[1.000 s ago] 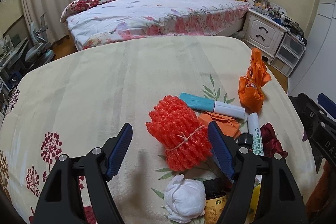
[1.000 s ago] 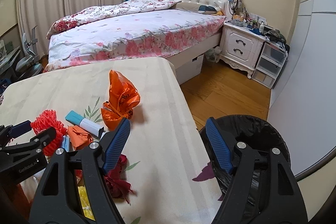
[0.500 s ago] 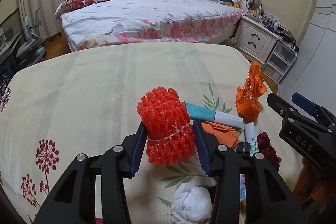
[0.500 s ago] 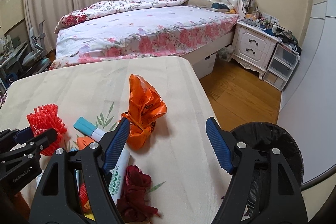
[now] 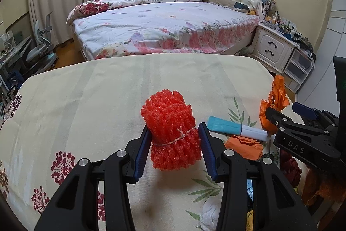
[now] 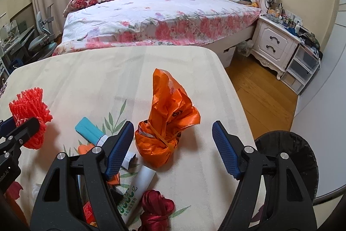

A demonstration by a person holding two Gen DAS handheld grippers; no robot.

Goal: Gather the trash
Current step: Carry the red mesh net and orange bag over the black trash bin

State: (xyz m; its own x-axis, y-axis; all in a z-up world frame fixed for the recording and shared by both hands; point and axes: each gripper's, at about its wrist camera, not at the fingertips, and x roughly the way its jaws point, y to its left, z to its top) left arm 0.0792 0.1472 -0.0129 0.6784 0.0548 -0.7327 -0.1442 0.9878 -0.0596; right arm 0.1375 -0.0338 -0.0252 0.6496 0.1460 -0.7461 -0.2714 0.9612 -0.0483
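Note:
My left gripper [image 5: 174, 145] is shut on a red foam-net bundle [image 5: 172, 130] tied with string and holds it above the floral tablecloth [image 5: 86, 101]. The bundle also shows in the right wrist view [image 6: 30, 109]. My right gripper [image 6: 172, 149] is open and empty, its jaws on either side of a knotted orange plastic bag [image 6: 166, 129], which lies just ahead of them. Beside the bag lie a teal-and-white box [image 6: 93, 131], a white tube with green print [image 6: 134, 194], a dark red fabric wad [image 6: 156, 208] and an orange folded paper [image 5: 245, 145].
A black-lined trash bin [image 6: 289, 163] stands on the wooden floor off the table's right edge. A white crumpled paper ball [image 5: 210, 217] lies near the front. A bed [image 6: 155, 12] and a white nightstand [image 6: 275, 42] stand behind the table.
My left gripper closed on the red foam-net bundle and lifted it. My right gripper moved left from over the bin to the orange bag, still open.

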